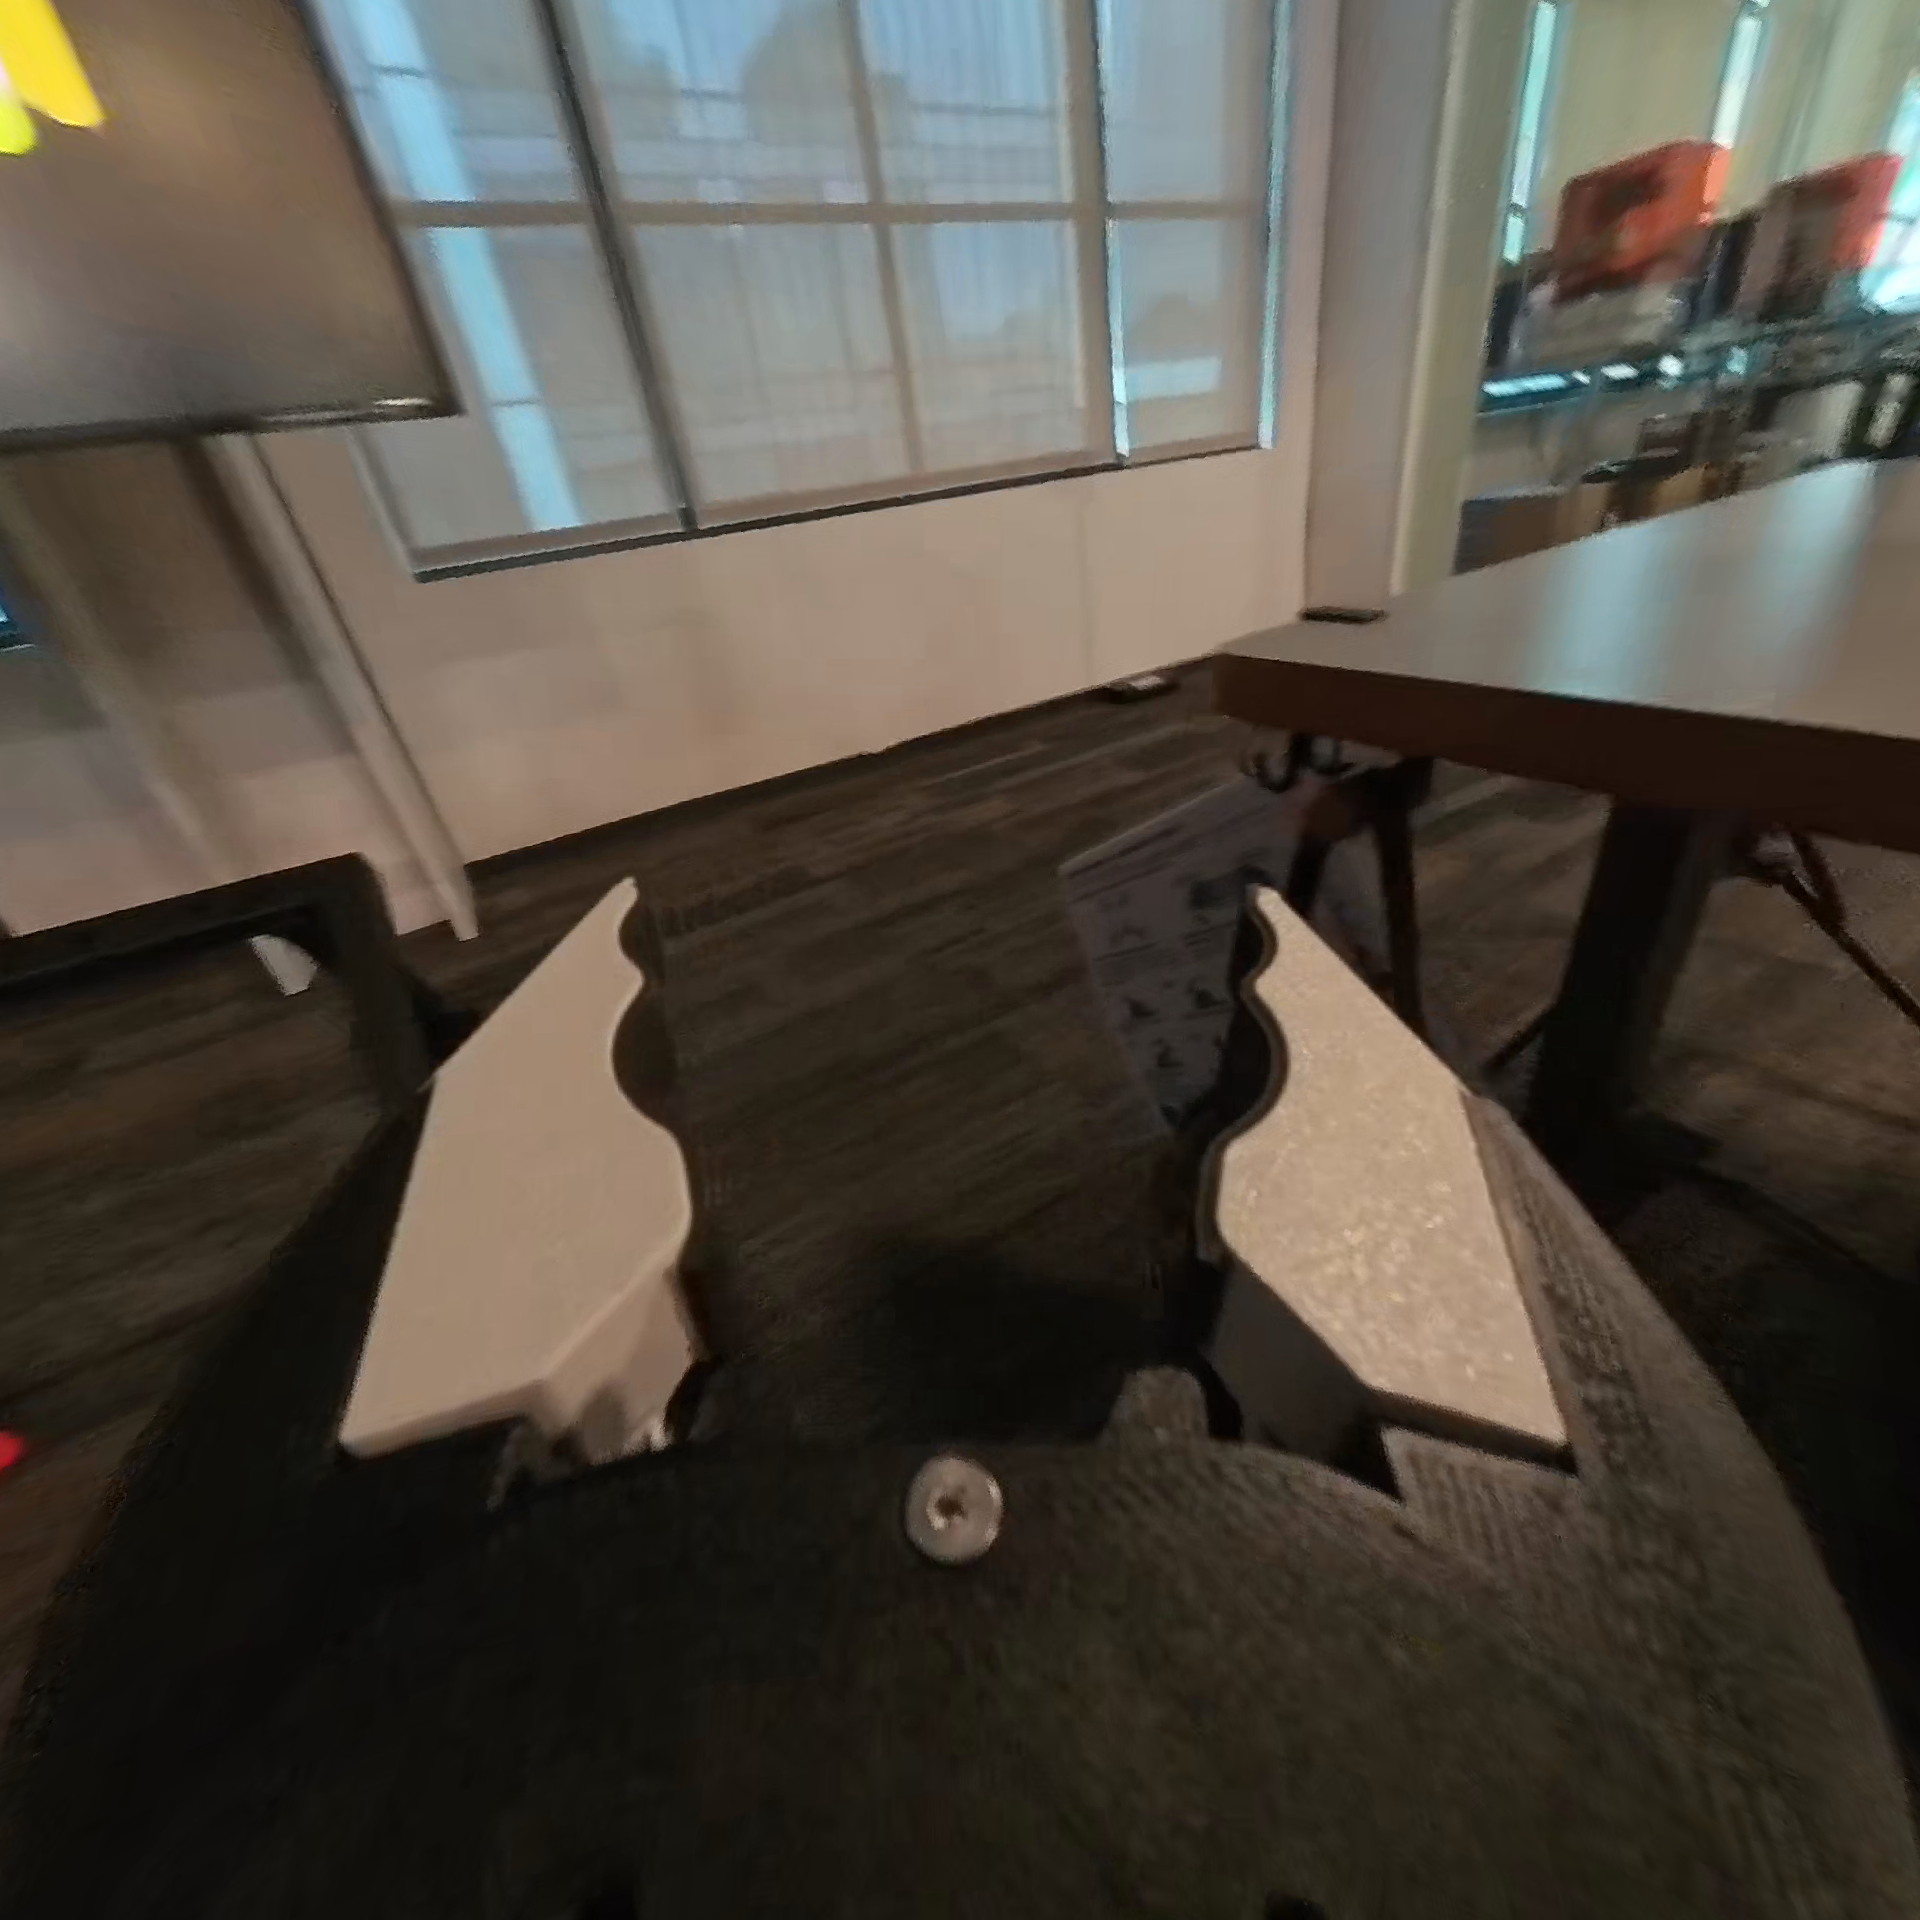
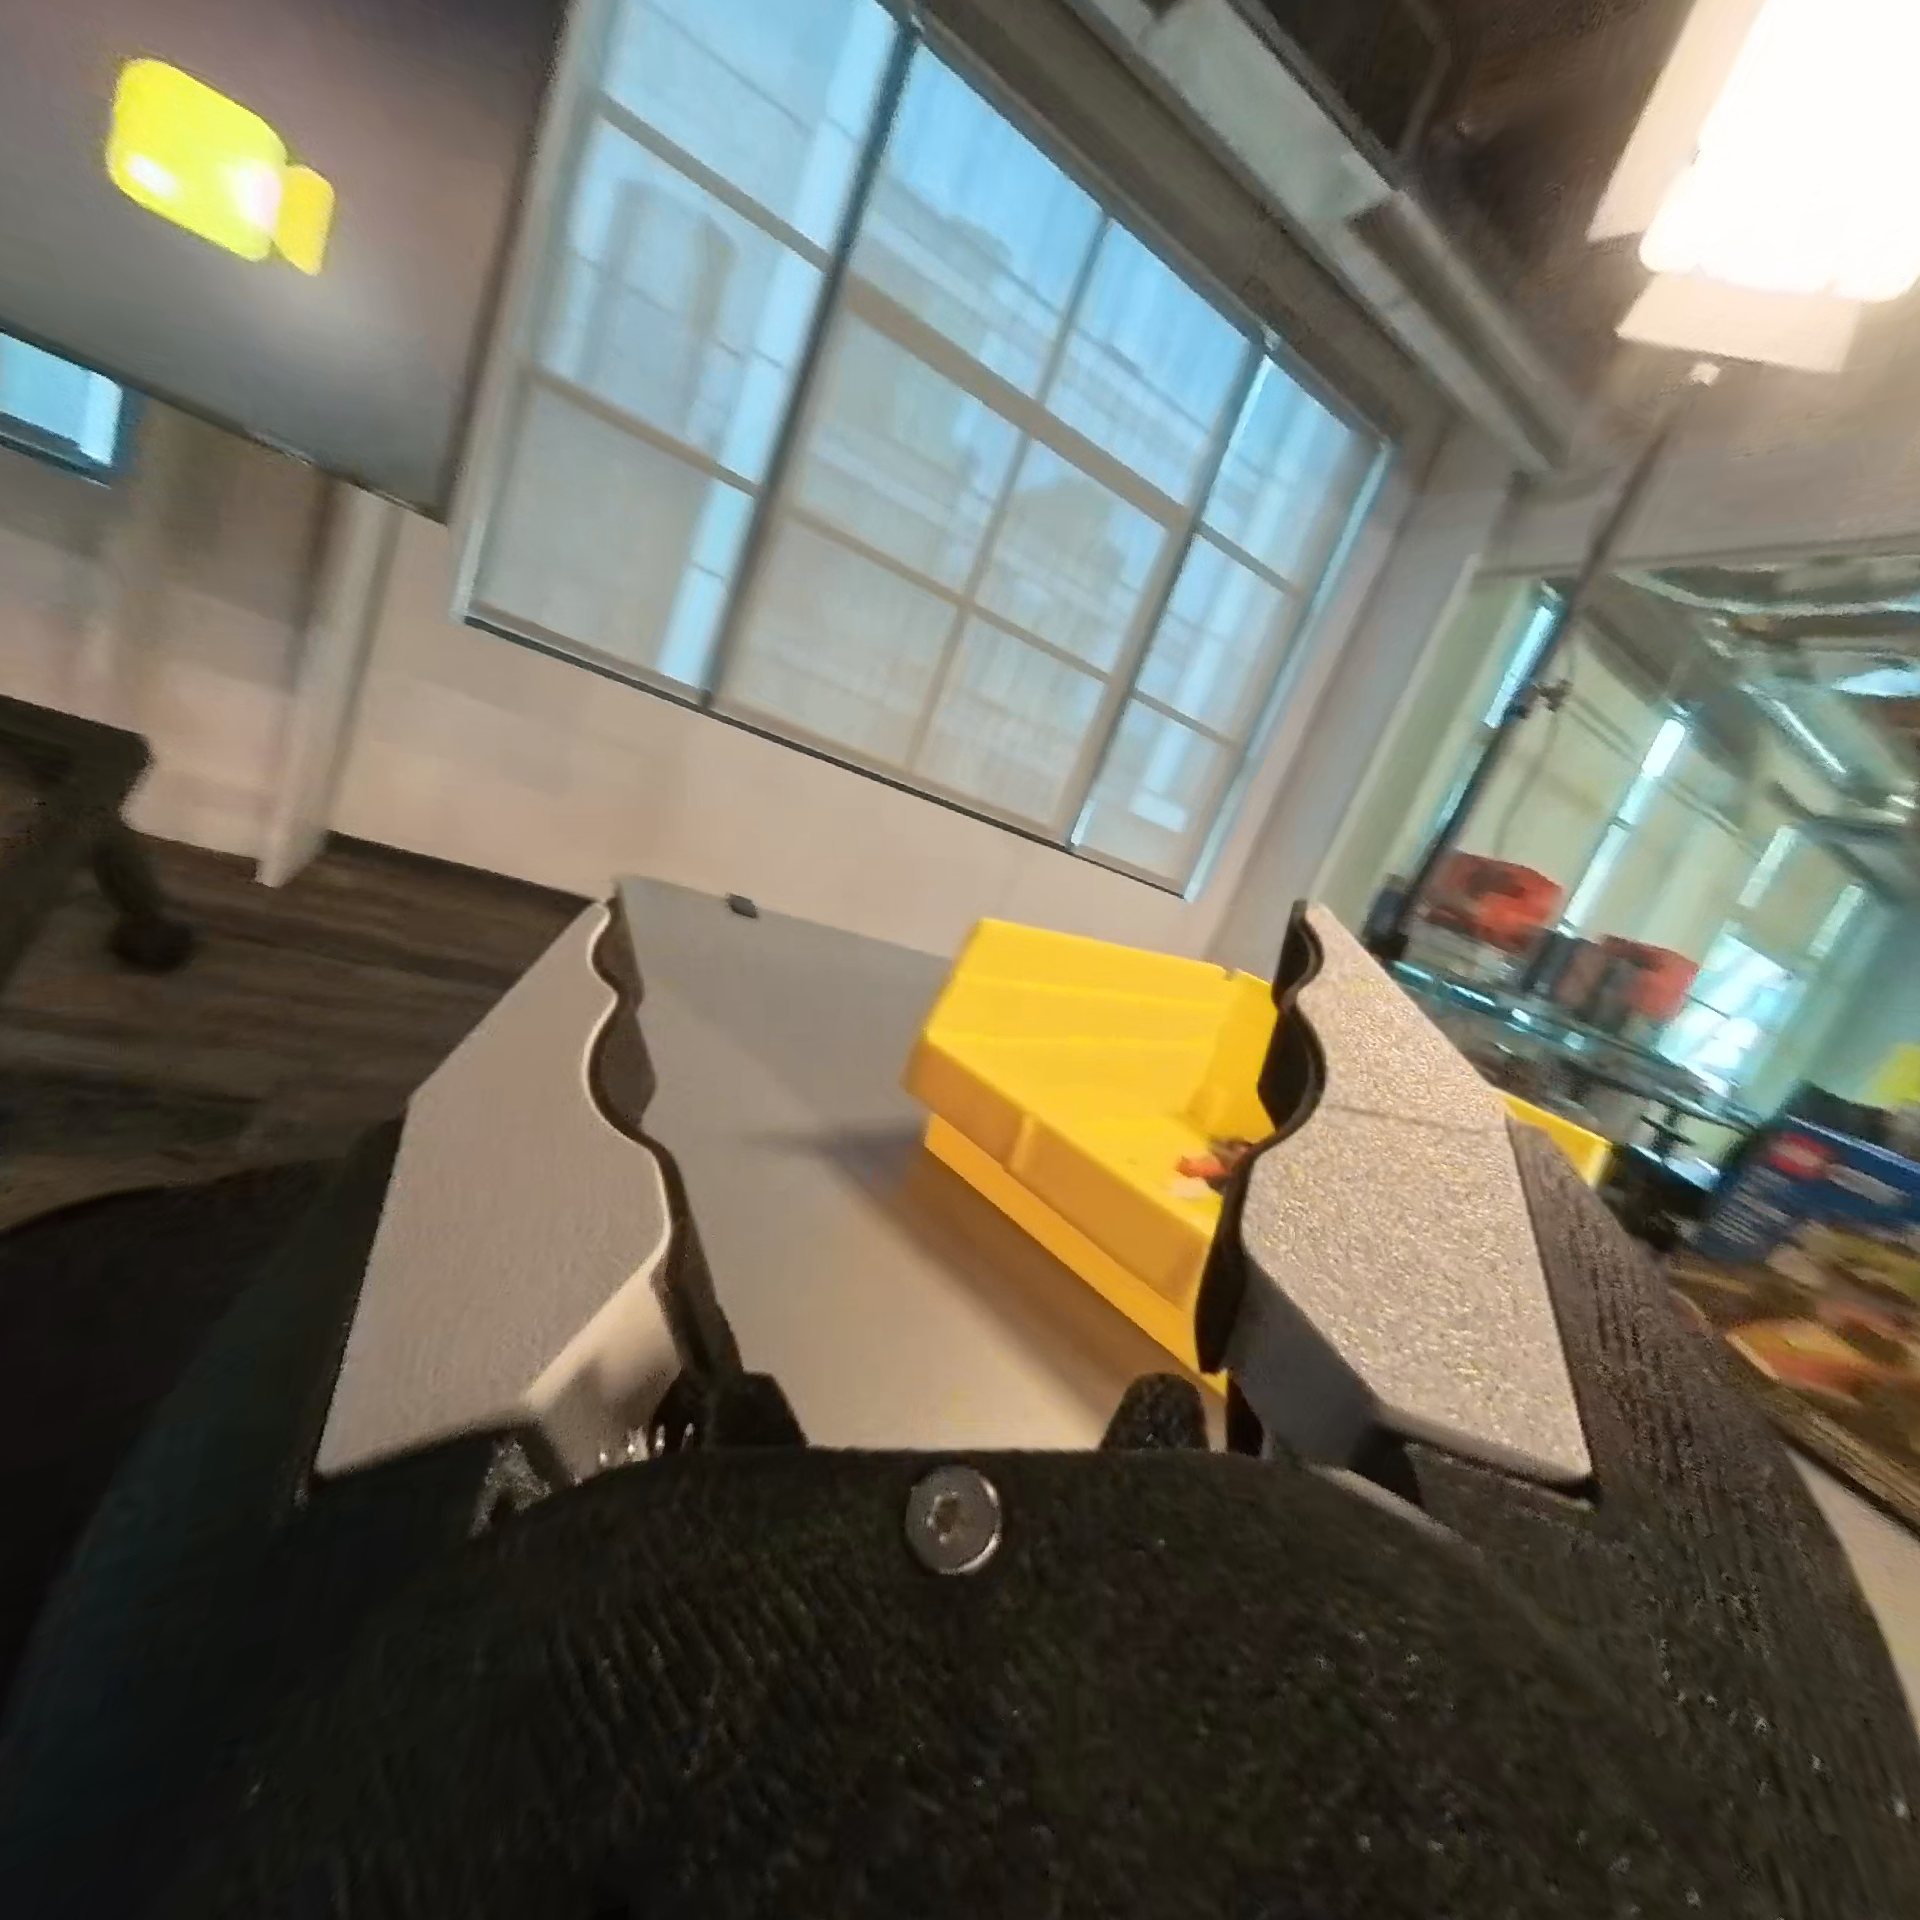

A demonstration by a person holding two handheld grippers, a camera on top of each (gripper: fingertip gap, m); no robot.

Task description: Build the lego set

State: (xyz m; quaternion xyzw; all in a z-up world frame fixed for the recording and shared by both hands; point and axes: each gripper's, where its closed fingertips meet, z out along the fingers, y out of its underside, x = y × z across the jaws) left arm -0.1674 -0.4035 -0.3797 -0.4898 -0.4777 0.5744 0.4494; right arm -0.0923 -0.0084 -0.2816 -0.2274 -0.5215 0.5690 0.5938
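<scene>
Left claw (image 1: 945, 914): fingers spread wide, nothing between them, held off the side of the tabletop (image 1: 1683, 623) and aimed down over dark carpet (image 1: 883, 1039). Just beyond the right finger, a sheet of printed paper (image 1: 1164, 935), possibly the instruction booklet, though blurred and half hidden, so hard to say whether lying on the floor or propped against the table leg (image 1: 1621, 987). Tabletop well up and to the right of this claw, its near corner above the paper.

Right claw (image 2: 951, 914): also spread wide and empty, hovering low over the grey tabletop (image 2: 790, 1091), tilted so the room leans. Ahead and to the right, a yellow tray (image 2: 1091, 1060) resting on the surface, partly masked by the right finger. Long axis of the tray running diagonally, from far left toward near right, across the line of the fingers rather than along it. Small loose pieces (image 2: 1210, 1169), orange and dark, lying in the tray right at the finger's inner edge; too small to name individually. Beyond the finger, colourful boxes (image 2: 1849, 1195) at the tabletop's right edge.

Bearing for the coming move: the pieces sit nearer the right claw by far, slightly right of its centre line and close in. Likely a small shift rightward and a dip into the tray to reach them. Left claw away from the bricks altogether, facing the floor, probably better placed for the paper than for the tray.
</scene>
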